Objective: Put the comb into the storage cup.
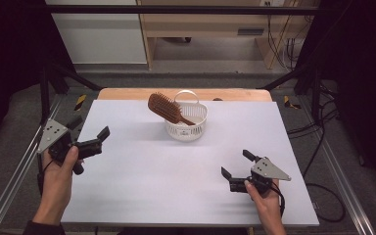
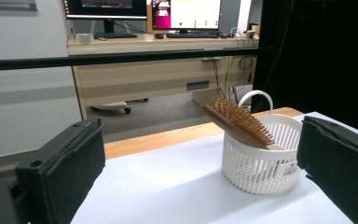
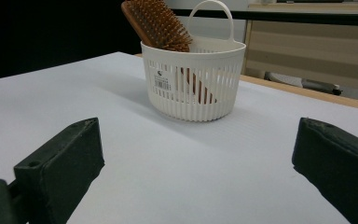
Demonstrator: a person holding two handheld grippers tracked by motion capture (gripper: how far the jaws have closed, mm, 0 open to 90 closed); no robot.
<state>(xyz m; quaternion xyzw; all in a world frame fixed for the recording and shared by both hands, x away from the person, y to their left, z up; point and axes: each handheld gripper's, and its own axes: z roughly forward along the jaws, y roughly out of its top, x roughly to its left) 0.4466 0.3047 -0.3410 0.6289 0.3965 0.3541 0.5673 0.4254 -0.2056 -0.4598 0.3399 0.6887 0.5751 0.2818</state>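
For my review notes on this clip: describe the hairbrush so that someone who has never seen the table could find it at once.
Start from the white table and look toward its far edge, where a small white slatted basket with a loop handle stands near the middle. The brown wooden hairbrush stands tilted in it, handle down inside, bristled head sticking out over the rim toward the left gripper's side. It is the one brown thing on the white surface.

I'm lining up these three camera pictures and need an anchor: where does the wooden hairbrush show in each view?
High view: the wooden hairbrush is at top centre, its head leaning out left over the rim of the white basket.
Left gripper view: right of centre, between the open jaws, bristles facing up and right.
Right gripper view: top centre, head rising above the rim.
Shared landmark: the basket's loop handle, behind the brush.
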